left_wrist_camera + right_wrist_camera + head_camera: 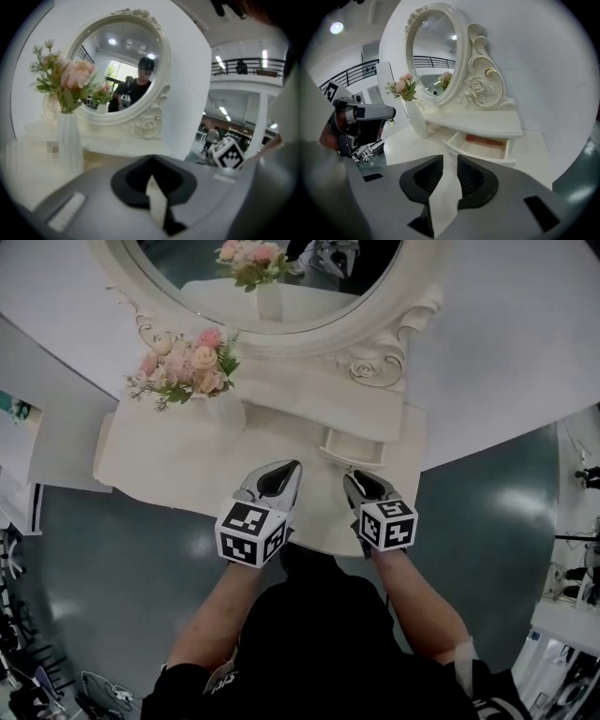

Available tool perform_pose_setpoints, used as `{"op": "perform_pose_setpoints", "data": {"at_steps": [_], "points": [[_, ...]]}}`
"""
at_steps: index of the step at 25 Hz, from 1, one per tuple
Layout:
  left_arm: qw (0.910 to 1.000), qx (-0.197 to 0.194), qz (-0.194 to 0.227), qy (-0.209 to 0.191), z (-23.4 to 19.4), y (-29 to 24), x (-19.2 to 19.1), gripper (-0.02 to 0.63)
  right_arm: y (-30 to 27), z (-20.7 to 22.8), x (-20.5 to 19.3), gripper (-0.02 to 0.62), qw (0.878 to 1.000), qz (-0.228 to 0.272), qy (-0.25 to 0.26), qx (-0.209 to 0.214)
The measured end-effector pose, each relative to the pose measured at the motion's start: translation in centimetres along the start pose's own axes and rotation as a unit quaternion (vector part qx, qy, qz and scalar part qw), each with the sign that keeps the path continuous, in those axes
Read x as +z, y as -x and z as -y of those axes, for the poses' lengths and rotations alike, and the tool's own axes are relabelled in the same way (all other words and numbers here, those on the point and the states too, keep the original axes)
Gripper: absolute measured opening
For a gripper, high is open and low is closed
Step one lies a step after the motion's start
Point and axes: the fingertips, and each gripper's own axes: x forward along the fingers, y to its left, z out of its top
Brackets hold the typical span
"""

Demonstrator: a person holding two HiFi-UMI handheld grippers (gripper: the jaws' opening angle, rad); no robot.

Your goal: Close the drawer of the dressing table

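Drawer (352, 448), head view: stood pulled out at the right of the dressing table (150, 460), with left gripper (289, 468) and right gripper (352, 480) near its front. Left gripper view: jaws clenched, empty. Right gripper view: jaws parted, nothing between; a square, central push on the front seemed best.
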Motion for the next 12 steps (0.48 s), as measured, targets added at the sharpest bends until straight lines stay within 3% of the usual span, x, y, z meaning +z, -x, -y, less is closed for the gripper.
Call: {"op": "perform_pose_setpoints", "data": {"at_steps": [12], "points": [[0.9993, -0.001, -0.033, 0.015, -0.1, -2.3, -2.1, 0.009, -3.4, 2.8, -2.9, 0.115, 0.999, -0.032, -0.037, -0.022]]}}
